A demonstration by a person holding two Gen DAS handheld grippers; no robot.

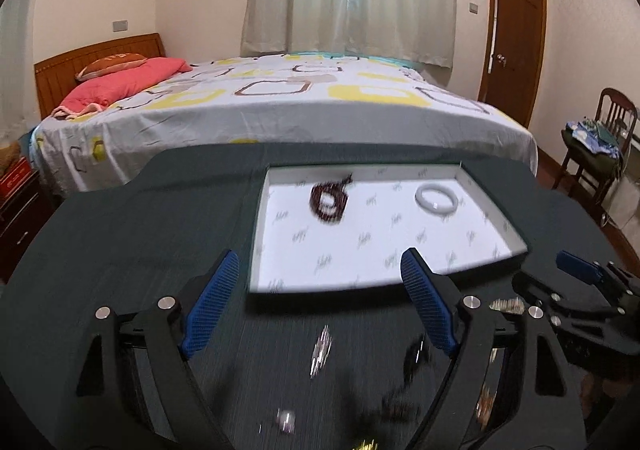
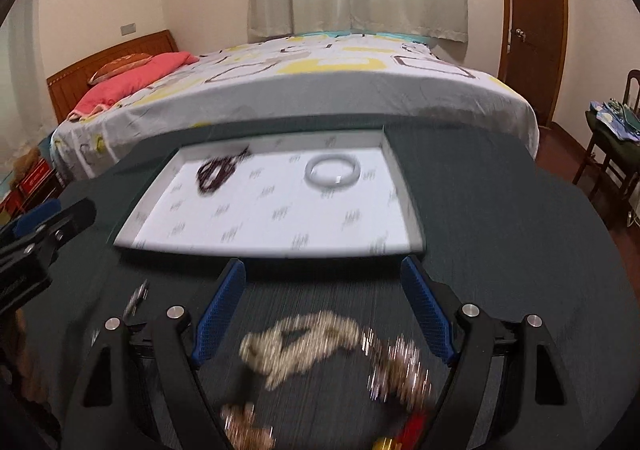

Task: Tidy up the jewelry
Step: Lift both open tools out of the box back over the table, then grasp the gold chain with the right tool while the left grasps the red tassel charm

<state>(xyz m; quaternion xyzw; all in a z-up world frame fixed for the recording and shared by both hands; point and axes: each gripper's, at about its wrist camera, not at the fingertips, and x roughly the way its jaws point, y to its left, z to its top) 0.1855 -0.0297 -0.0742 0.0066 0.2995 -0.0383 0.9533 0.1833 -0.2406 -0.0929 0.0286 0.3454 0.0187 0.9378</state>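
Observation:
A shallow white tray (image 1: 280, 286) (image 2: 132, 238) lies on a dark green table. In it are a dark beaded bracelet (image 1: 329, 202) (image 2: 216, 172) and a pale jade bangle (image 1: 437, 199) (image 2: 333, 171). My left gripper (image 1: 320, 270) is open and empty over the tray's near edge, with blurred loose jewelry (image 1: 321, 348) below it. My right gripper (image 2: 323, 274) is open and empty just short of the tray, above a pale beaded necklace (image 2: 300, 346) and a mixed bead bracelet (image 2: 404, 370). The right gripper (image 1: 580, 270) shows in the left view; the left gripper (image 2: 40, 222) shows in the right view.
A bed (image 1: 280, 102) with a patterned sheet stands right behind the table. A wooden chair (image 1: 604, 146) with clothes is at the right, and a door (image 1: 516, 30) behind it. More small jewelry (image 2: 136, 298) lies on the table at the left.

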